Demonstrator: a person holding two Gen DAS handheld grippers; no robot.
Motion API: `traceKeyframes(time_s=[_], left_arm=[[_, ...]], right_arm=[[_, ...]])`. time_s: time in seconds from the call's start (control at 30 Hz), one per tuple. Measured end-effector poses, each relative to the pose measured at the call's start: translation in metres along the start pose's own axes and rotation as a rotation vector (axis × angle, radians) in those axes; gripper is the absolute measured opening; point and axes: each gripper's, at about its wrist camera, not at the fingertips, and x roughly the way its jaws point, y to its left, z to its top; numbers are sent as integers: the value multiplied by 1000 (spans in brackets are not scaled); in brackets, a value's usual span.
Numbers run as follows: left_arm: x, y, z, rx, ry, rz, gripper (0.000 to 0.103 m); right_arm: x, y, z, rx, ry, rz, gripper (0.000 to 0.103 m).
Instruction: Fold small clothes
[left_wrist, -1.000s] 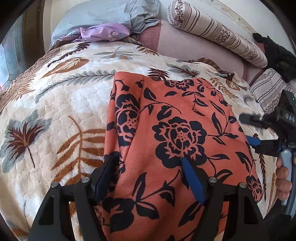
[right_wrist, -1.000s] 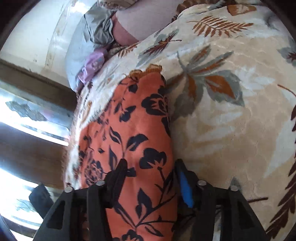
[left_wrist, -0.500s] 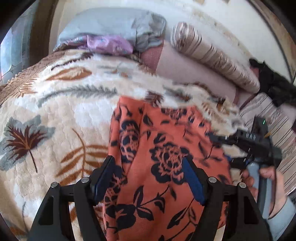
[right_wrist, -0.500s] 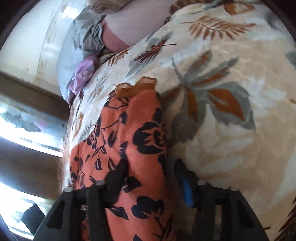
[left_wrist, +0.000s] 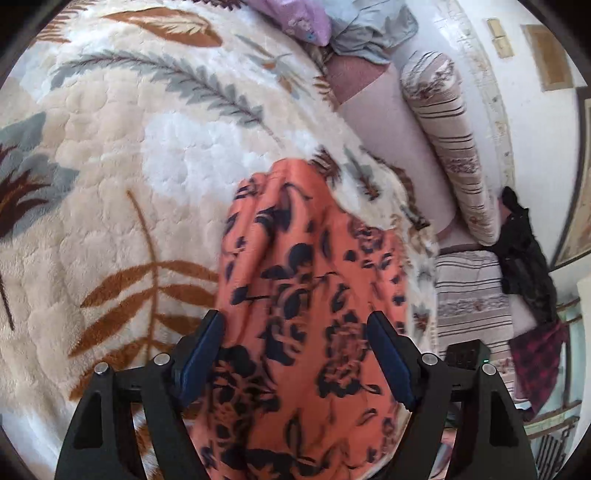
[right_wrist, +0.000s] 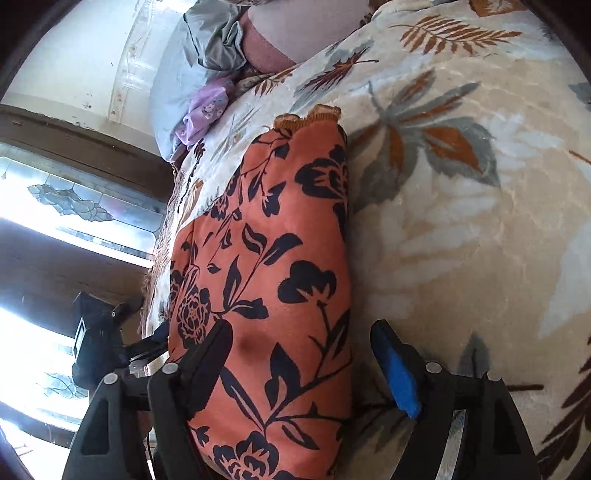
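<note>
Orange floral garment runs through frame centre over the leaf-print blanket, between the spread-apart fingers of left gripper and right gripper, so neither clamps it and the soft cloth may slide or bunch, skewing the fold.

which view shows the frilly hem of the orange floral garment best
The right wrist view: the orange floral garment is sharp there, and its ruffled hem lies flat on the blanket. In the left wrist view the garment is motion-blurred and bunched, with no hem visible.
</note>
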Motion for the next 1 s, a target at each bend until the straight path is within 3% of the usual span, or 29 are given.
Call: traceKeyframes(time_s=[0.03,0.07,0.1,0.23,0.33,0.47,0.6,0.67,0.7,0.73,0.77,0.83,0.9,1.0], left_arm=[[8,8,-2,-14,26,7,49],[8,14,-3,-31,15,-27,47],[6,17,-3,-47,11,-52,43],[7,7,-5,-1,7,-22,36],[6,-8,-6,19,-18,-41,28],[13,-51,-4,78,-47,-105,27],[47,-103,-4,125,-28,-146,33],[91,-115,-8,146,53,-45,40],[114,-114,-10,136,107,40,47],[123,-112,-13,122,111,30,53],[117,-114,-15,121,75,10,56],[101,-122,-21,159,41,66,57],[81,-128,-26,240,-6,119,58],[48,-139,-44,327,-96,153,59]], right_arm=[[5,-1,4,8,-4,17,79],[4,-2,4,-2,1,15,74],[8,4,7,-31,27,8,48],[4,40,12,-193,25,-112,37],[-22,63,16,-263,-41,-107,32],[-74,74,21,-335,-148,-130,31],[-121,25,37,-247,-219,-156,31],[-119,-25,49,-137,-175,-164,36],[-115,-52,52,-57,-160,-200,44],[-112,-79,50,22,-154,-265,53],[-111,-98,44,68,-143,-289,53],[-123,-109,29,89,-198,-188,57],[-137,-103,19,51,-252,-206,58],[-155,-79,13,7,-334,-135,58]])
